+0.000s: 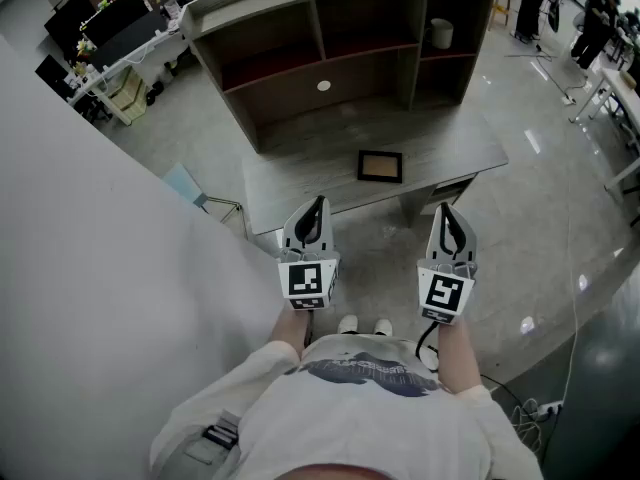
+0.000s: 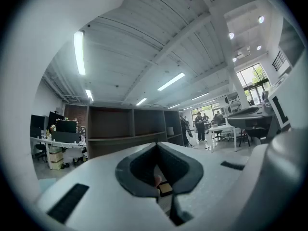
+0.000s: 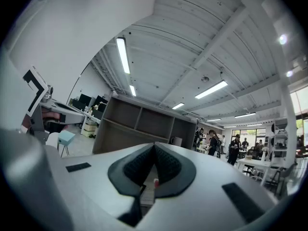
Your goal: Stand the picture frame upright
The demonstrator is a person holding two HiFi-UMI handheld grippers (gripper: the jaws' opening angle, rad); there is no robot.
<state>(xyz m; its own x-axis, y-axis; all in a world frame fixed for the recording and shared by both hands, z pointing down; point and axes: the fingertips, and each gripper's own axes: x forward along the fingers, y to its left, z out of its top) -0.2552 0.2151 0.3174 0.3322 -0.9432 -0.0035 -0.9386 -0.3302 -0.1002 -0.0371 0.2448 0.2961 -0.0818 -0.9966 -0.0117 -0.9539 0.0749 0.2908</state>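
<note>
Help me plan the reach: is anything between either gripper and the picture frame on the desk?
Nothing visible. The picture frame lies on the desk, only bare desktop between it and the left gripper and right gripper.

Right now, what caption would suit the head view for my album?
Left claw and right claw, both shut, face a desk where a frame lies flat.

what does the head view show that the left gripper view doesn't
Only the head view: the picture frame in full, lying flat on the desk, and the person's shoes. Only the left gripper view: ceiling lights and tall windows. Both: the shelf unit and the left tool, its jaws shut with nothing held.
</note>
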